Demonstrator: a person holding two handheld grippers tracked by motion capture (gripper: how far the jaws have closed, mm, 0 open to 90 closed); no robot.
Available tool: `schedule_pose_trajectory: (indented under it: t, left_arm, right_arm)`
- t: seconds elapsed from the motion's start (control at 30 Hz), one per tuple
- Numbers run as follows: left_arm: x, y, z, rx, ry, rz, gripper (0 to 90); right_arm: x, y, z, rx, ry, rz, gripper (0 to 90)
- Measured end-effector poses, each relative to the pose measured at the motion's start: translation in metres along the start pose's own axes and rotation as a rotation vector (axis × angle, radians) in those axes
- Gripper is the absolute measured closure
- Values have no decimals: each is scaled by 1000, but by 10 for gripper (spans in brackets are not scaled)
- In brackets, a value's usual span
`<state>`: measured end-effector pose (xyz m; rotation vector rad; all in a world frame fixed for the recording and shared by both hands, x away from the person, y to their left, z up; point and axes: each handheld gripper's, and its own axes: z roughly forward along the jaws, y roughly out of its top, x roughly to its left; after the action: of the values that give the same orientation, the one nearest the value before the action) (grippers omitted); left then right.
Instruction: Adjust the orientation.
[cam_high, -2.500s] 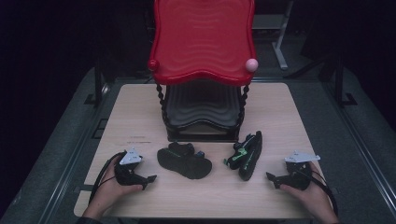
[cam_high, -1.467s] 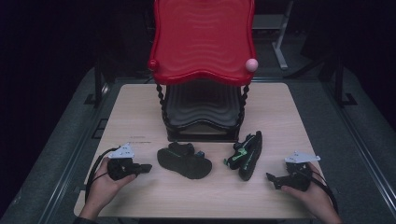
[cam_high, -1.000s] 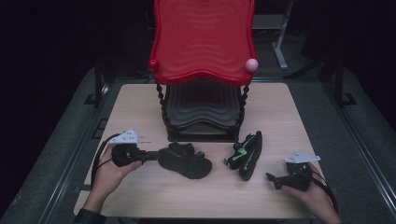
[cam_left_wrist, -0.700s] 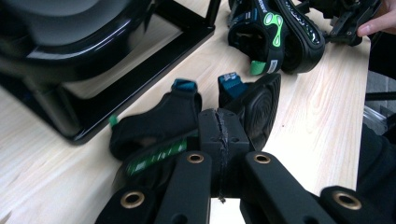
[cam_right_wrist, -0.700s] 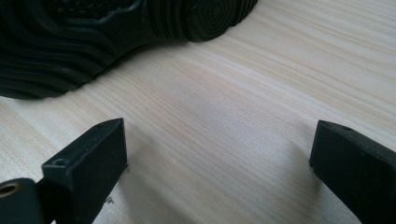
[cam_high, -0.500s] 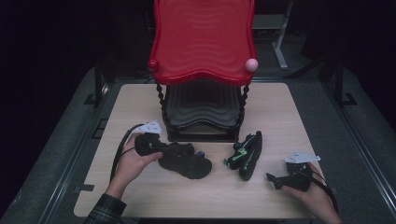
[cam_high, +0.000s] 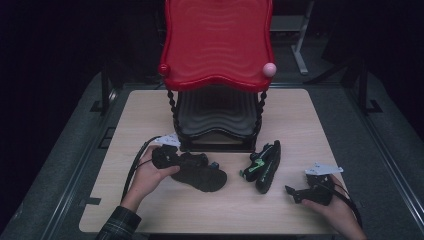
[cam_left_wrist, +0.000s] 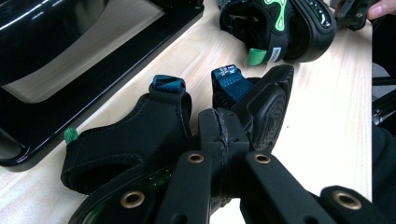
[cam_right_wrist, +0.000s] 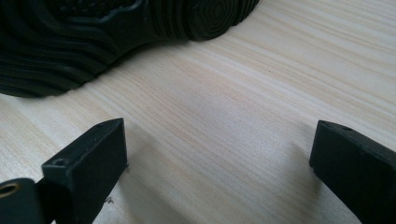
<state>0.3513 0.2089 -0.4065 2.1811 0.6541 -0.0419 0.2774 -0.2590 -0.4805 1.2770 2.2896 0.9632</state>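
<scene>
Dark room, pale wooden table (cam_high: 310, 115), grey floor (cam_high: 75, 150)

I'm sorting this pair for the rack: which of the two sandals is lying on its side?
The green-trimmed sandal, nearer the right gripper: it rests on its edge with its sole facing sideways. The teal-strapped sandal at the left gripper lies sole-down.

A pale wooden table (cam_high: 150, 107) with rounded corners is carrying everything here. A black tiered stand (cam_high: 216, 120) is sitting on its middle, toward the far edge, holding a red wavy tray (cam_high: 216, 42) up on twisted posts. Just in front of the stand's base, a black sandal (cam_high: 200, 172) with teal strap tabs is lying flat, sole down. To its right, a second black sandal with green markings (cam_high: 263, 161) is lying tipped on its side, slightly apart from the first one. The near part of the tabletop is showing bare wood grain.
</scene>
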Motion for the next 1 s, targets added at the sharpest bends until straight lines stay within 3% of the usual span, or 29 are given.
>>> schedule_pose_trajectory:
  t: [0.67, 1.0]
  left_arm:
    - [-20, -22, -22, -19, -11, 20, 900]
    - [-30, -39, -30, -11, -38, 14, 900]
  right_arm:
    - [0, 0, 0, 0, 1, 1, 35]
    - [0, 0, 0, -1, 1, 0, 35]
